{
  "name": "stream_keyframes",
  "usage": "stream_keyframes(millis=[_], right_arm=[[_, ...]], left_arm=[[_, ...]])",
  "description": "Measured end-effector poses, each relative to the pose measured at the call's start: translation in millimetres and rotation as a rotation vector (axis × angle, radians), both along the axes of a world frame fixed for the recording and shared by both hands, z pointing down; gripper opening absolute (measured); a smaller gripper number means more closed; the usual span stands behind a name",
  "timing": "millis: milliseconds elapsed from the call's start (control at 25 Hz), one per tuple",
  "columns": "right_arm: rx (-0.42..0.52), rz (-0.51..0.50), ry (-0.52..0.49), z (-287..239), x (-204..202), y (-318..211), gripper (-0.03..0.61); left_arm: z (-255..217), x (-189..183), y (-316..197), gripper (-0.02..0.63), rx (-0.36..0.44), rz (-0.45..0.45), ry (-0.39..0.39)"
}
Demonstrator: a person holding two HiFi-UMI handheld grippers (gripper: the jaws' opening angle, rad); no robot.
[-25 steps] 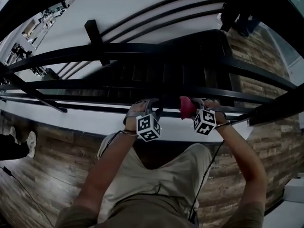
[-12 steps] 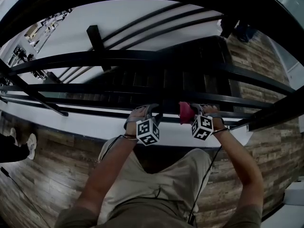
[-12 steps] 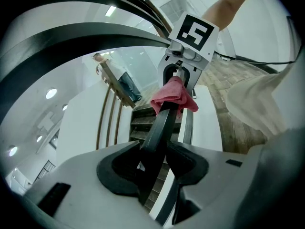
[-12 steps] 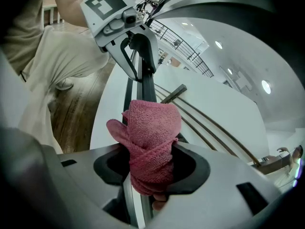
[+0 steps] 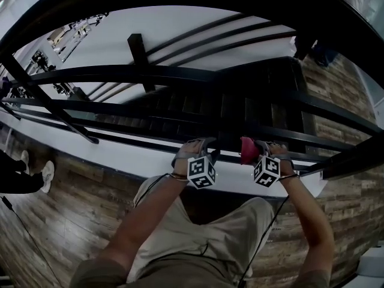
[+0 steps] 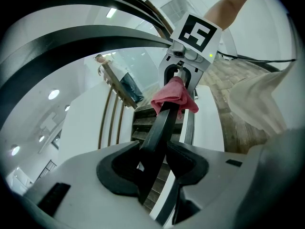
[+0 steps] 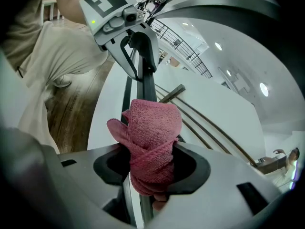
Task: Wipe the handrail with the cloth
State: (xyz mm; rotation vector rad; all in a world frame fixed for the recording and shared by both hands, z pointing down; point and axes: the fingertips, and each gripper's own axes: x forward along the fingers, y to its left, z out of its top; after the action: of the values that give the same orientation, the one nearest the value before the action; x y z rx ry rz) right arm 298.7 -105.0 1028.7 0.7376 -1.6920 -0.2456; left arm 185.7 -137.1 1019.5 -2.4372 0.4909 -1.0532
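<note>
**Both grippers on the rail, cloth in the right one**

We see the handrail [image 6: 159,128] as a narrow black bar. Its long axis runs left to right across the head view, just in front of the person, and dips slightly toward the right edge. In each gripper view the bar runs straight away from the camera toward the other gripper, so the two grippers face each other along it.

The left gripper [image 6: 157,152] has its jaws closed on the bare bar, with a pad pressing on each side.

The right gripper [image 7: 151,151] sits near it, further right along the same bar. Its jaws have just been opening a little and stand wide, with the pink cloth [image 7: 153,123] between them, and both pads lie against the cloth. The cloth is bunched and folded over the top of the handrail, and its bulk stands up above the jaws. In the head view it shows between the two marker cubes [image 5: 203,171], touching the right gripper and apart from the left.

Beneath the rail we make out dark stairs [image 5: 240,107], and a wooden floor [image 5: 60,209] under the person.
</note>
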Motion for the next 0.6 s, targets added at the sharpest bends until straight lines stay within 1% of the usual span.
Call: stream_keyframes(millis=[600], right_arm=[[0.026,-0.006,0.015,0.2,-1.5,-0.9,0.206]], left_arm=[[-0.4,-1.9,-0.2,0.178,0.017,-0.012,0.011]])
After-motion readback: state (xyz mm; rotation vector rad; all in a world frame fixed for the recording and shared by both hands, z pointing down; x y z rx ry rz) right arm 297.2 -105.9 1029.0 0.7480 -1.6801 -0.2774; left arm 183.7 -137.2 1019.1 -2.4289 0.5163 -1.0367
